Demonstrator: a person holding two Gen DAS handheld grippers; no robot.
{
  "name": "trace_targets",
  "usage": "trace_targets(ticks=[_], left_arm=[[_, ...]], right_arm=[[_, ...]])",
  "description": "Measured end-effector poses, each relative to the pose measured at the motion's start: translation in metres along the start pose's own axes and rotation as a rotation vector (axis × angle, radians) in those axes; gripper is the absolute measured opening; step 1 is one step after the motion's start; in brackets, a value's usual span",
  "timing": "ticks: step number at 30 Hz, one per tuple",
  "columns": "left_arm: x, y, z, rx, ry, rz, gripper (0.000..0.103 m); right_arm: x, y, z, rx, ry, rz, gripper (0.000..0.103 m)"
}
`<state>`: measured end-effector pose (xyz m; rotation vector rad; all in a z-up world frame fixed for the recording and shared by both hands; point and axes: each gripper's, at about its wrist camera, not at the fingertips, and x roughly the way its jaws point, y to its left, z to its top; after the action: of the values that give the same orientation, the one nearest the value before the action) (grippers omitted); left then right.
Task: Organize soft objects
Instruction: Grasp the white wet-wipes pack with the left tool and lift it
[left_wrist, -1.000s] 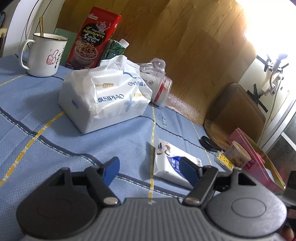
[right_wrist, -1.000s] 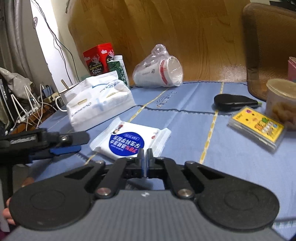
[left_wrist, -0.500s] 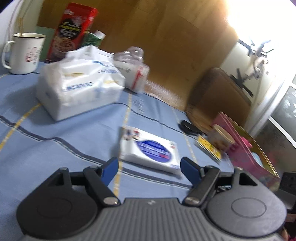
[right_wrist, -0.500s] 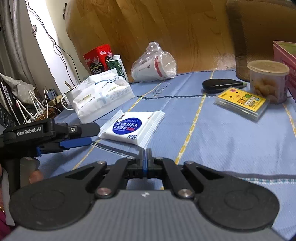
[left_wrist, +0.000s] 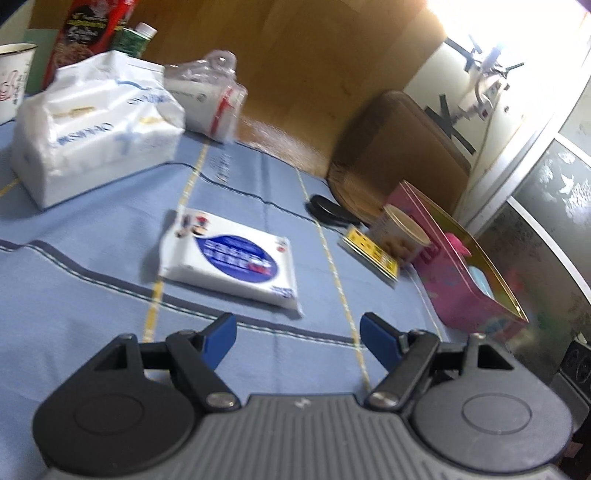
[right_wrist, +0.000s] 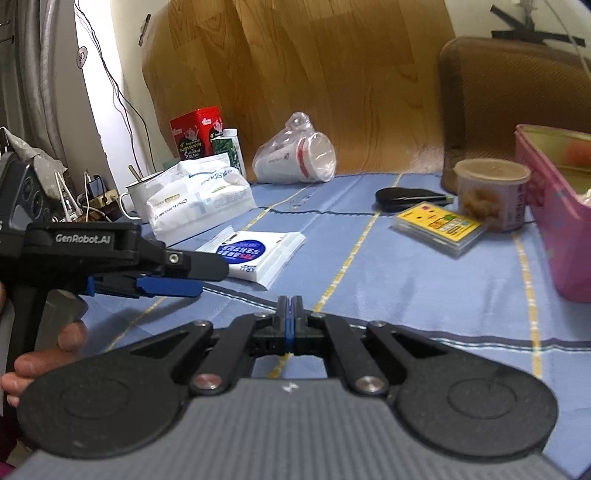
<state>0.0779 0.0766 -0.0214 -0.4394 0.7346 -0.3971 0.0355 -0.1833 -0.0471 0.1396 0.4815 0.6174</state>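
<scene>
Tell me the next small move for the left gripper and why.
Probably ease the left gripper forward and down toward the flat tissue pack. Its jaws stand open and empty, the pack lies flat on the blue cloth just ahead, untouched; the right gripper is shut and empty.

A flat white tissue pack (left_wrist: 229, 258) with a blue oval label lies face-up on the blue-clothed counter (left_wrist: 92, 295). Beyond it sits a larger, crinkled white tissue bag (left_wrist: 96, 125), resting upright.

two tissue packs (left_wrist: 229, 258), one mug (right_wrist: 138, 199), one pink box (left_wrist: 469, 284)
</scene>
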Motion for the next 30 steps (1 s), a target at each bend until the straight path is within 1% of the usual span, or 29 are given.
trace_targets(ticks=[5,8,12,21,24,28,29,30], left_arm=[[0.005,-0.011,-0.001,0.031,0.016,-0.007,0.076],[0.006,-0.015,-0.002,0.039,0.023,-0.004,0.076],[0.007,-0.016,-0.001,0.049,0.020,0.019,0.076],[-0.008,0.000,0.011,0.028,-0.025,0.061,0.076],[-0.015,0.008,0.017,0.025,-0.037,0.065,0.073],[-0.015,0.012,0.022,0.029,-0.034,0.064,0.073],[-0.014,0.012,0.024,0.037,-0.039,0.076,0.073],[-0.013,0.012,0.026,0.041,-0.046,0.089,0.076]], right_arm=[[-0.013,-0.004,-0.003,-0.029,-0.036,-0.044,0.002],[-0.017,-0.012,-0.006,-0.013,-0.046,-0.066,0.002],[-0.019,-0.022,-0.009,0.015,-0.037,-0.080,0.002],[-0.017,-0.019,-0.007,-0.008,-0.047,-0.057,0.002],[-0.014,-0.015,-0.005,-0.022,-0.043,-0.044,0.002],[-0.008,-0.010,-0.003,-0.044,-0.034,-0.030,0.003],[-0.005,-0.009,-0.002,-0.050,-0.024,-0.018,0.007],[-0.002,-0.008,-0.001,-0.057,-0.010,-0.003,0.008]])
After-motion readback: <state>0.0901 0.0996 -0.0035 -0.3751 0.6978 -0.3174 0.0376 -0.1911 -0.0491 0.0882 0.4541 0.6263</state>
